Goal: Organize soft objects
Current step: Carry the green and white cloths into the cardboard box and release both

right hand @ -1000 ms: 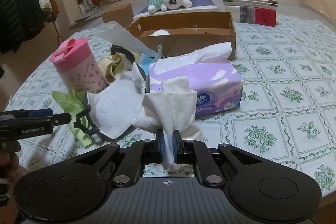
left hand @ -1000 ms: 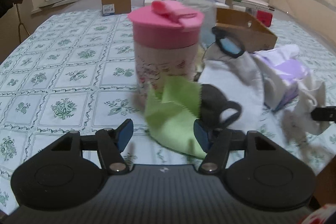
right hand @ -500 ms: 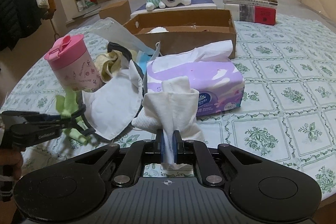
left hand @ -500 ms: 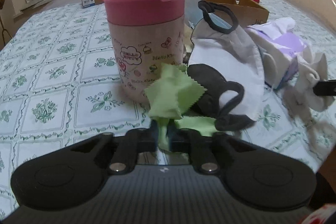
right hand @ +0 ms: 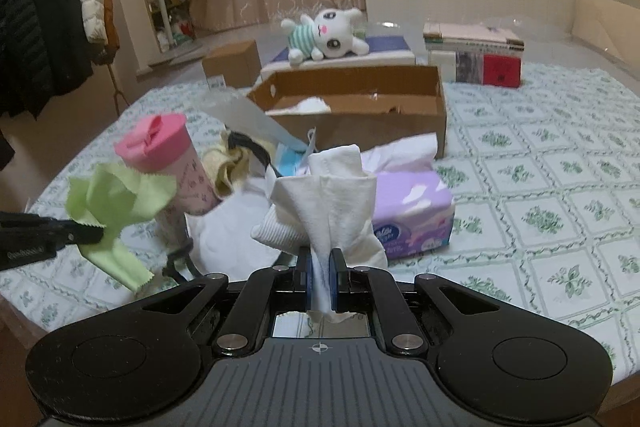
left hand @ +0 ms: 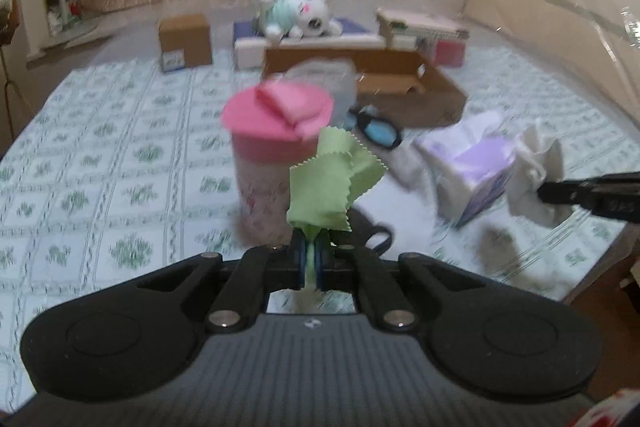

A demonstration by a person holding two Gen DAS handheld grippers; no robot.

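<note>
My left gripper (left hand: 308, 254) is shut on a light green cloth (left hand: 334, 183) with zigzag edges, held up off the table in front of the pink-lidded cup (left hand: 276, 147). The same green cloth (right hand: 120, 203) hangs from the left gripper (right hand: 98, 233) at the left of the right wrist view. My right gripper (right hand: 322, 277) is shut on a white cloth (right hand: 326, 203) lifted above the purple tissue pack (right hand: 412, 215); that white cloth (left hand: 536, 179) shows at the right of the left wrist view. An open cardboard box (right hand: 360, 111) stands behind, with something white inside.
White fabric with dark straps (right hand: 224, 235), a yellow cloth (right hand: 228, 167) and a blue mask (right hand: 290, 163) lie between cup and tissue pack. A plush rabbit (right hand: 324, 39), a small carton (right hand: 232, 67) and stacked books (right hand: 476, 59) sit at the back. Coats (right hand: 44, 31) hang at left.
My left gripper closed on the green cloth and lifted it off the table beside the cup. My right gripper rose slightly, still holding the white cloth.
</note>
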